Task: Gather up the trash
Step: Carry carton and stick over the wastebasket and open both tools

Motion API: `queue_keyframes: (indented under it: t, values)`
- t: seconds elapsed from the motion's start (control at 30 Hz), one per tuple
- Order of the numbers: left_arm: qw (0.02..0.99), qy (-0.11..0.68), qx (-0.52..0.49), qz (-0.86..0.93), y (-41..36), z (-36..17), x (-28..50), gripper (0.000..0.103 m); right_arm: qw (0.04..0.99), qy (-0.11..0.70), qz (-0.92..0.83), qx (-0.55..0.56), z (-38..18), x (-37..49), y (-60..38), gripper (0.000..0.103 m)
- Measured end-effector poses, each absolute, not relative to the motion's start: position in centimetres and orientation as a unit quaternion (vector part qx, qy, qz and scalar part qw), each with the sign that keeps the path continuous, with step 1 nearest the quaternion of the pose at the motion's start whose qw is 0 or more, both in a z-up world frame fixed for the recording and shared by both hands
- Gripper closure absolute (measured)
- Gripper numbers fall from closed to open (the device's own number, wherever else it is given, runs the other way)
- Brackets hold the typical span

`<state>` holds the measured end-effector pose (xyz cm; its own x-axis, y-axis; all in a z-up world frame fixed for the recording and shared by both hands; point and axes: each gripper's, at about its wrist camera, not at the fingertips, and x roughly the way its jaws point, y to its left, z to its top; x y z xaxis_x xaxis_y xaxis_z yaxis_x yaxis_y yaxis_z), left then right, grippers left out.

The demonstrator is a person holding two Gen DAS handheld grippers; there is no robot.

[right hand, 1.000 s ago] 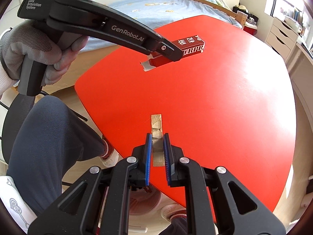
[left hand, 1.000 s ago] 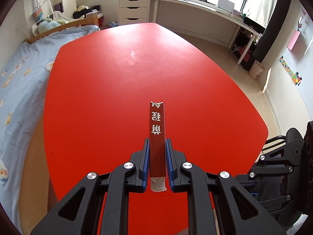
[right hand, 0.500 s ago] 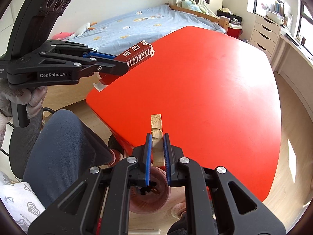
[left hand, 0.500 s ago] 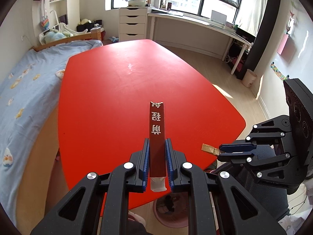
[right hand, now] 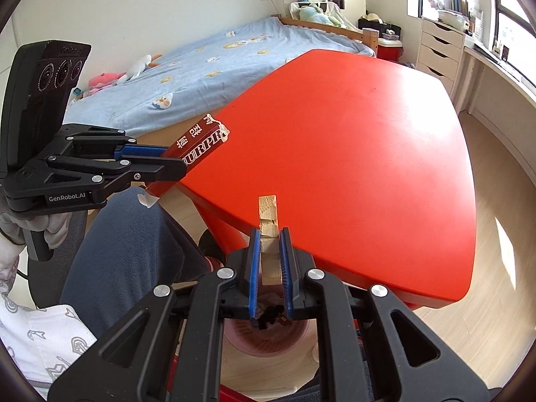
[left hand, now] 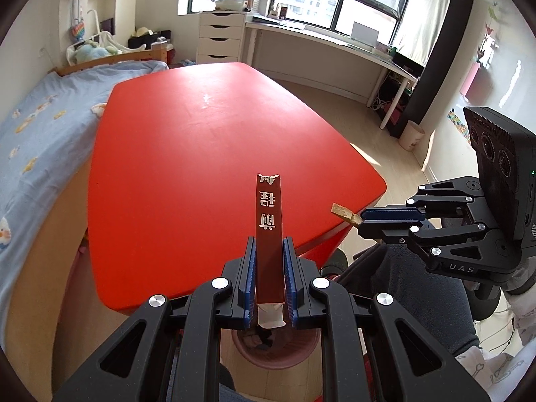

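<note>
The red carton (left hand: 268,234) is clamped between the fingers of the left gripper (left hand: 269,288), and the tan scrap (right hand: 269,234) is pinched between the fingers of the right gripper (right hand: 269,281). Since 1 second ago both have been lifted off the red table (left hand: 201,167) and drawn back past its near edge, so the 2 pieces now hang above the pink bin (left hand: 274,351) on the floor just below that edge. The tabletop shows no other litter. Judging from this, collection is nearly finished: the remaining step is to lower both over the bin and release them.
</note>
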<state>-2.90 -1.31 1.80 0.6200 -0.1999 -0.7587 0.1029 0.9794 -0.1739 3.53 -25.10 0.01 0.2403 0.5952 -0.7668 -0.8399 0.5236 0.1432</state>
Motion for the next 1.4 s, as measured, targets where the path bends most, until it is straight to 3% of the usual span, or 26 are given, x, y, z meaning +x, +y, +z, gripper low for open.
queue_keyframes:
  t: [1.3,1.37,1.4]
  values:
    - [0.869,0.473,-0.078,-0.12,-3.8,-1.7,-7.3,0.084,0.755,0.435,0.472,-0.136,-2.4,0.0,-26.9,0.09]
    - [0.868,0.476,-0.077,-0.119,-3.7,-1.9,-7.2,0.073,0.756,0.437,0.467,-0.138,-2.6,0.1,-27.1,0.067]
    - [0.869,0.476,-0.077,-0.113,-3.6,-2.0,-7.1,0.051,0.76,0.437,0.462,-0.137,-2.6,0.2,-27.1,0.034]
